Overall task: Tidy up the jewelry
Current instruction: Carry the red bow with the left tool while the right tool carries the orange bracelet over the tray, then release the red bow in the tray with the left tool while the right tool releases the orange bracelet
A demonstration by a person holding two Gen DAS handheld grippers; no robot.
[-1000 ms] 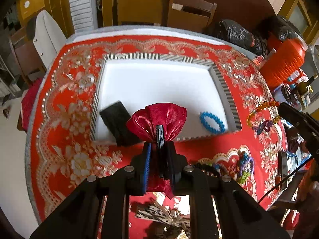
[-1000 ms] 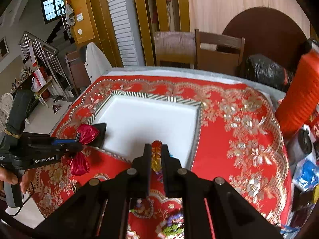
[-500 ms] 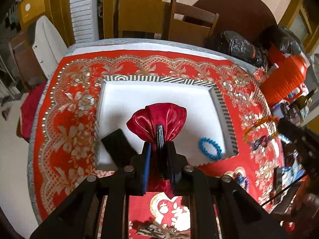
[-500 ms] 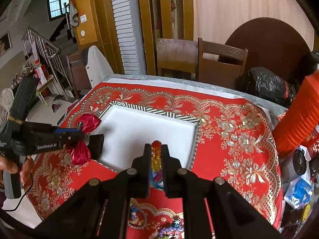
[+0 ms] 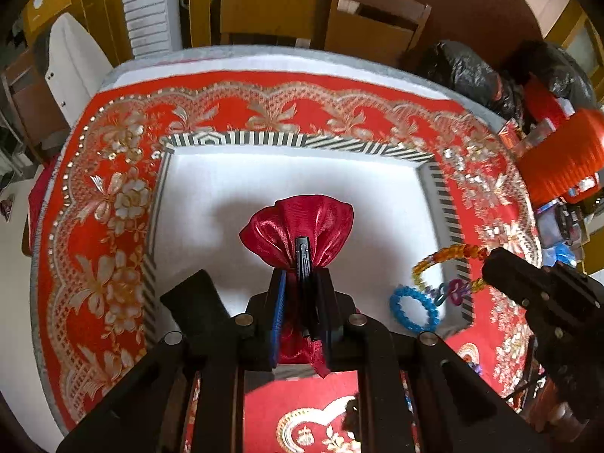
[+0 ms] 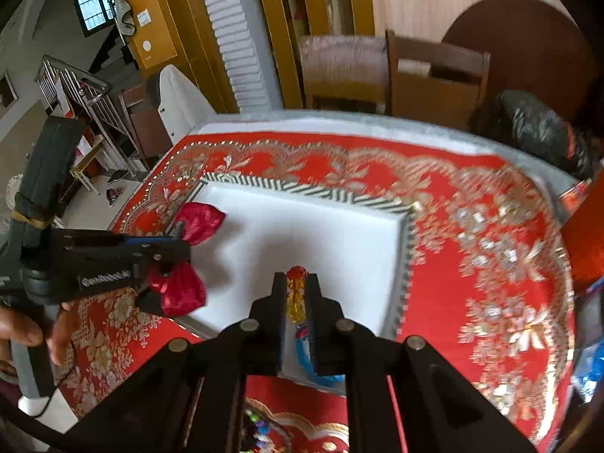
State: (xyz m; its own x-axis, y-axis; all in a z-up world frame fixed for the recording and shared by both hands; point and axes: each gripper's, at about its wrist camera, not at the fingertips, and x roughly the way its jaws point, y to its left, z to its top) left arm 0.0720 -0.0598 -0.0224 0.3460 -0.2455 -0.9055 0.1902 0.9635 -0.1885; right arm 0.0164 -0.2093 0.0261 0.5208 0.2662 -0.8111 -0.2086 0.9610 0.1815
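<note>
My left gripper (image 5: 302, 260) is shut on the neck of a red satin pouch (image 5: 298, 222) and holds it over the white tray (image 5: 234, 173) with a striped rim; it also shows in the right wrist view (image 6: 177, 234) with the pouch (image 6: 200, 222). My right gripper (image 6: 296, 283) is shut on an orange and yellow bead bracelet (image 6: 296, 294), above the tray's (image 6: 324, 234) near edge; the bracelet shows in the left wrist view (image 5: 445, 256). A blue bead bracelet (image 5: 413, 309) and a black pouch (image 5: 200, 302) lie in the tray.
A red and gold cloth (image 5: 113, 196) covers the table. More bead jewelry (image 6: 260, 426) lies on the cloth near me. An orange container (image 5: 562, 162) and black bags (image 5: 464, 71) stand at the right. Wooden chairs (image 6: 434, 79) stand beyond the far edge.
Both grippers have moved forward over the tray. The red pouch now hangs above the tray's middle, and the bead bracelet has come over the tray's near right corner.
</note>
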